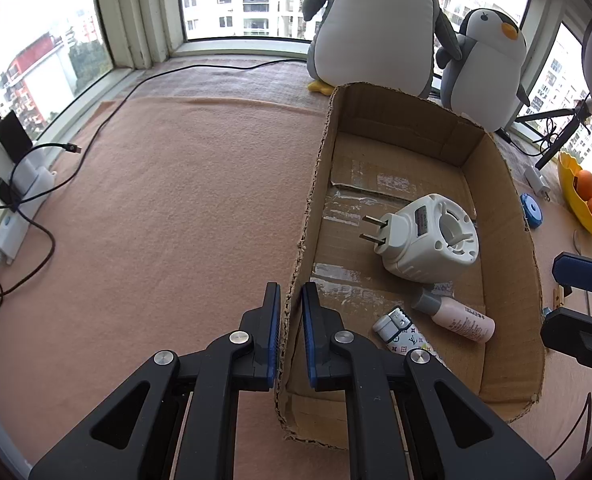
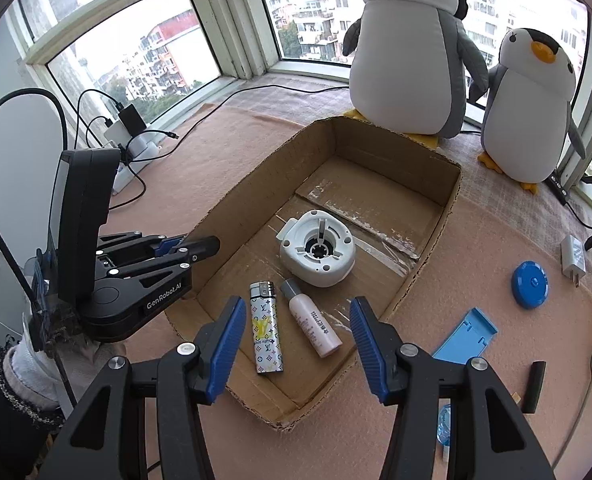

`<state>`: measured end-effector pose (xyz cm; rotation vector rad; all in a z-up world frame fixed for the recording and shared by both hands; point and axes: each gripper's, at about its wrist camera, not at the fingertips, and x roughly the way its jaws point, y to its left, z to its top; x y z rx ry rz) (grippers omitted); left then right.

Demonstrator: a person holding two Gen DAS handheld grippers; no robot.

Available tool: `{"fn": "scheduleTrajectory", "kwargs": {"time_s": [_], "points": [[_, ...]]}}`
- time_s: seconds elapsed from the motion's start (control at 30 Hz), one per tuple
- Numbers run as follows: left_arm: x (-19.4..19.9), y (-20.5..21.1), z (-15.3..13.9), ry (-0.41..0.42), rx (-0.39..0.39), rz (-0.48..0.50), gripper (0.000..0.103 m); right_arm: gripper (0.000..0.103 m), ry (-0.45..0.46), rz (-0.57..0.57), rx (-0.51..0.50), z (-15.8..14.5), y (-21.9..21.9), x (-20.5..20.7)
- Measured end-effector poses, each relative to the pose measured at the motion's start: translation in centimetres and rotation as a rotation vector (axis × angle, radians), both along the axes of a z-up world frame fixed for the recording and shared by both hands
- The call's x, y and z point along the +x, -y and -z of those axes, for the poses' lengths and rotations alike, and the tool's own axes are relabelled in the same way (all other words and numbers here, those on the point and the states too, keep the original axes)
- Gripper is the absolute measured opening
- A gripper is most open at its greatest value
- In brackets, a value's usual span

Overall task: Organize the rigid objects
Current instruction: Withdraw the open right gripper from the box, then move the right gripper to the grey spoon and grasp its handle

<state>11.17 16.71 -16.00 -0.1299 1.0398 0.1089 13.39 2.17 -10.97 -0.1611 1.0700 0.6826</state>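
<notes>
An open cardboard box (image 1: pixel 508 184) (image 2: pixel 235 208) lies on the pink blanket. Inside it are a white plug-in device (image 1: pixel 428 236) (image 2: pixel 318 252), a patterned lighter (image 1: pixel 400 330) (image 2: pixel 265 328) and a small pink bottle with a grey cap (image 1: pixel 456 316) (image 2: pixel 314 322). My left gripper (image 1: pixel 290 292) (image 2: pixel 191 246) is shut on the box's left wall, one pad on each side of the cardboard. My right gripper (image 2: pixel 298 308) hangs open above the near end of the box, over the lighter and bottle, touching neither. Its fingers (image 1: pixel 584 276) show at the right edge of the left wrist view.
Two plush penguins (image 2: pixel 408 48) (image 2: pixel 532 108) stand behind the box by the windows. Right of the box lie a blue round disc (image 2: pixel 530 284), a blue tray (image 2: pixel 466 336), a white charger (image 2: pixel 572 256), a black stick (image 2: pixel 534 386) and a yellow bowl of oranges (image 1: pixel 580 196). Power strips and cables (image 1: pixel 19 200) sit left.
</notes>
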Motion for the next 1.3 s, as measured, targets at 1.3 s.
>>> {"fn": "scheduleTrajectory", "kwargs": {"time_s": [1.3], "points": [[-3.2,-0.3,-4.0,0.039,0.017,-0.079,0.034,0.042,-0.050,0.527,-0.154,3.6,28.8,5.1]]}}
